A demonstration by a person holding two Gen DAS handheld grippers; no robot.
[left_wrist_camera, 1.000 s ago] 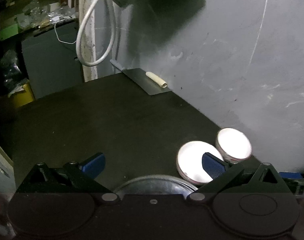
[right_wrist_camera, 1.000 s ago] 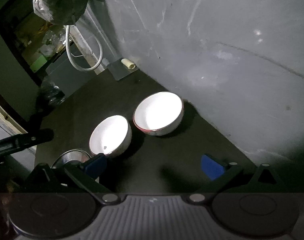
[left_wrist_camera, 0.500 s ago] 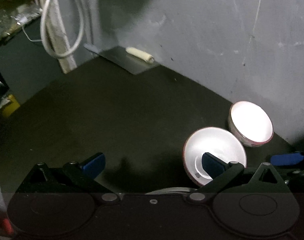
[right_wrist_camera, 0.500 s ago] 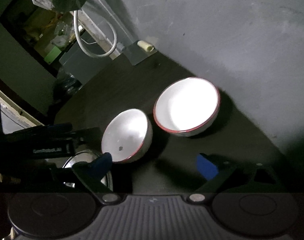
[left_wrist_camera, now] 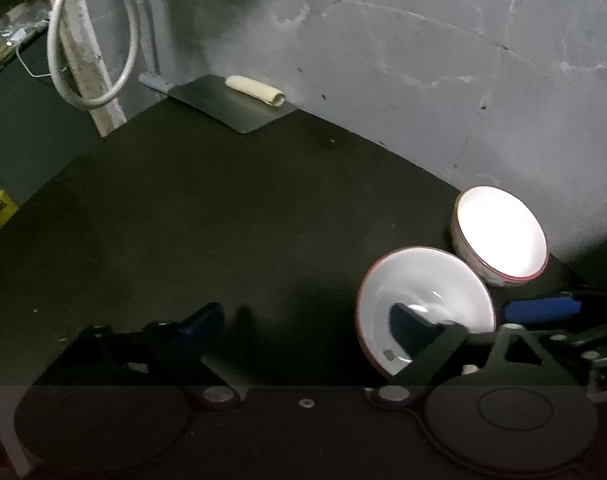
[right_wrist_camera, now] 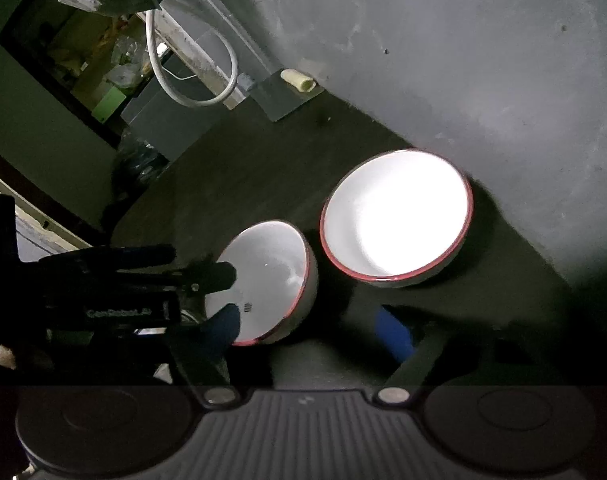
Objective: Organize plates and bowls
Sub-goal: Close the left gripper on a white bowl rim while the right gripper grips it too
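Observation:
Two white bowls with red rims stand side by side on the dark table (left_wrist_camera: 183,220), close to the grey wall. The smaller bowl (left_wrist_camera: 423,300) (right_wrist_camera: 271,276) is the nearer; the larger bowl (left_wrist_camera: 501,236) (right_wrist_camera: 395,212) sits just behind it. My left gripper (left_wrist_camera: 305,316) is closing: its right finger dips into the smaller bowl and its left finger is outside, well off the rim. My right gripper (right_wrist_camera: 309,332) is closing too, its left finger inside that bowl's near edge and its right finger outside. No pad presses on the bowl.
A flat metal blade (left_wrist_camera: 239,104) with a cream roll (left_wrist_camera: 257,90) on it lies at the table's far corner. A white cable loop (left_wrist_camera: 91,40) hangs beside it. The grey wall (left_wrist_camera: 423,80) rises right behind the bowls. Cluttered shelves (right_wrist_camera: 103,60) stand off to the left.
Both grippers have come down and closer to the bowls, with their jaws narrower. The left gripper's right finger now sits in the smaller bowl. The metal round thing below it has left the view.

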